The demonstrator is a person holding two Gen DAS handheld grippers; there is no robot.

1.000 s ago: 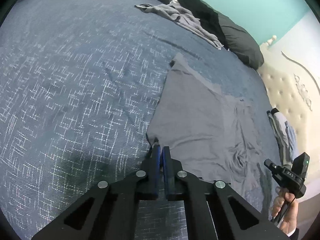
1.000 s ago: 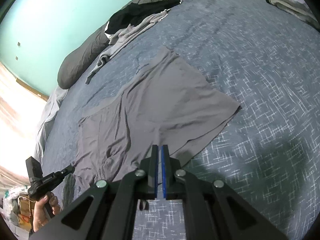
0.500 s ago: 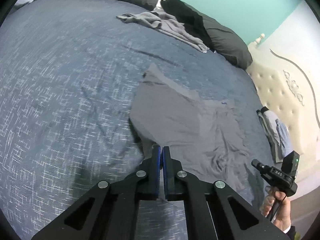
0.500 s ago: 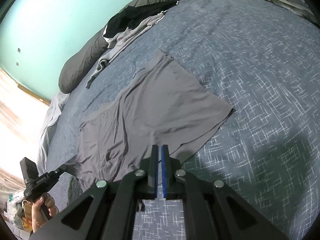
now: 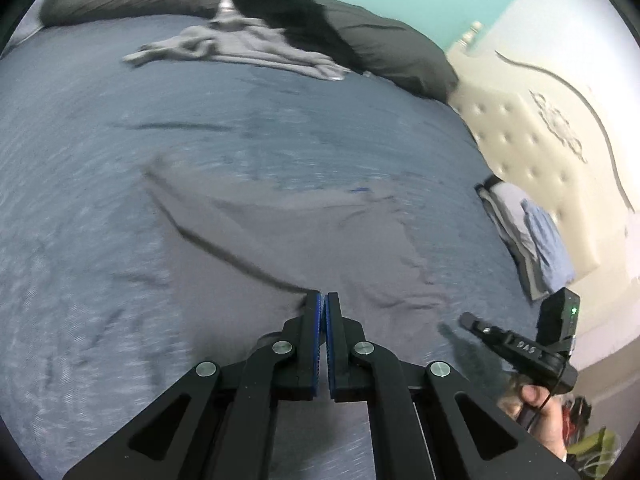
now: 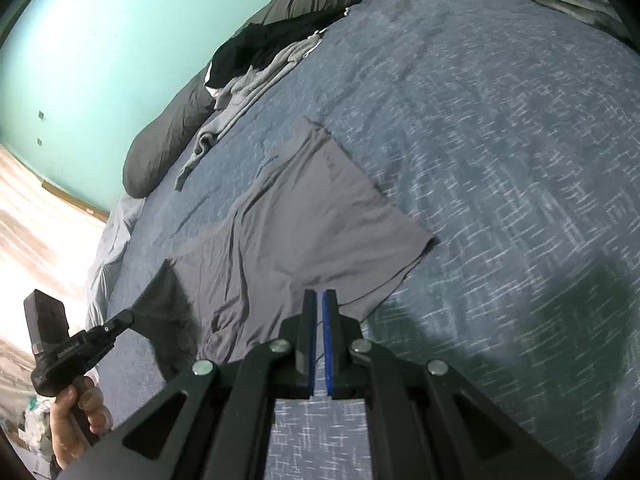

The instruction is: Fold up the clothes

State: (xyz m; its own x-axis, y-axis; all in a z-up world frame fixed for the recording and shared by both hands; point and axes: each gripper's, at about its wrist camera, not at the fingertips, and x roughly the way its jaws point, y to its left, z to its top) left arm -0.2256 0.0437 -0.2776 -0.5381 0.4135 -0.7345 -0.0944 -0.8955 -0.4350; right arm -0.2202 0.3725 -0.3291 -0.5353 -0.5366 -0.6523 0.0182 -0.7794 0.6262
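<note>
A grey garment (image 5: 304,232) (image 6: 304,208) lies spread on the blue-grey bedspread (image 5: 100,160). My left gripper (image 5: 323,294) is shut on its near left corner. The right wrist view shows that corner raised off the bed as a dark flap, pinched in the left gripper (image 6: 127,315). My right gripper (image 6: 319,292) is shut at the middle of the near hem, and cloth appears pinched between its fingers. In the left wrist view the right gripper (image 5: 464,317) sits low over the garment's near right side. The left wrist view is blurred.
A heap of grey and black clothes (image 5: 256,44) (image 6: 256,64) lies at the far side against a long dark pillow (image 5: 380,52). A folded stack (image 5: 532,236) rests by the cream tufted headboard (image 5: 532,148). A hand (image 6: 76,412) holds each gripper's handle.
My left gripper has lifted the garment's corner off the bed and swung it towards the garment's middle. The right gripper has stayed at the hem.
</note>
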